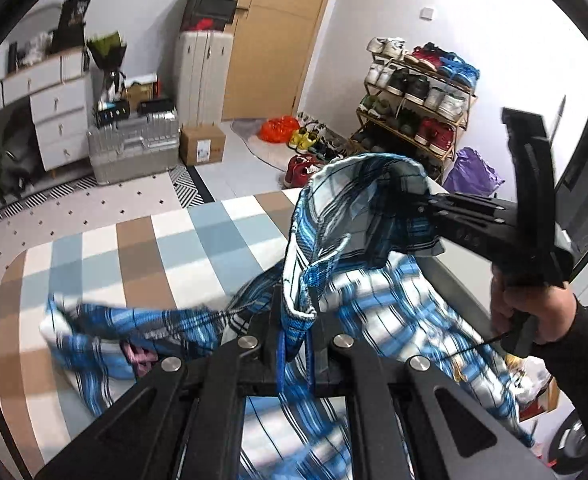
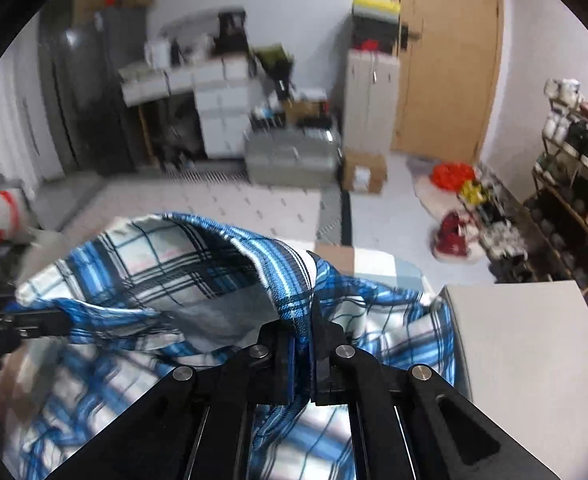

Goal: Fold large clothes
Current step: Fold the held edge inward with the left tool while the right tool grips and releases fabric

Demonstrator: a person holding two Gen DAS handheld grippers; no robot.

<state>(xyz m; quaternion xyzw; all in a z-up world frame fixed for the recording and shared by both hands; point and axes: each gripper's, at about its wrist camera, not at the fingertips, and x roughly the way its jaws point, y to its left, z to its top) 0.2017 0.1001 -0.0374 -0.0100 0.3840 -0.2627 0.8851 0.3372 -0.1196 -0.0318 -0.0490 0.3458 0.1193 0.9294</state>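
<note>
— Both grippers held what?
— Left gripper (image 1: 294,316) and right gripper (image 2: 303,344) were each clamped on the blue plaid shirt (image 1: 374,304), lifted over the checked mat (image 1: 142,248).
— Beyond it?
— From left: white drawers (image 1: 60,116), silver case (image 1: 132,148), cardboard box (image 1: 202,145), shoe rack (image 1: 414,104). No writing was readable.

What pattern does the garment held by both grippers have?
The garment has a blue, white and black plaid pattern, clearest in the left wrist view.
</note>
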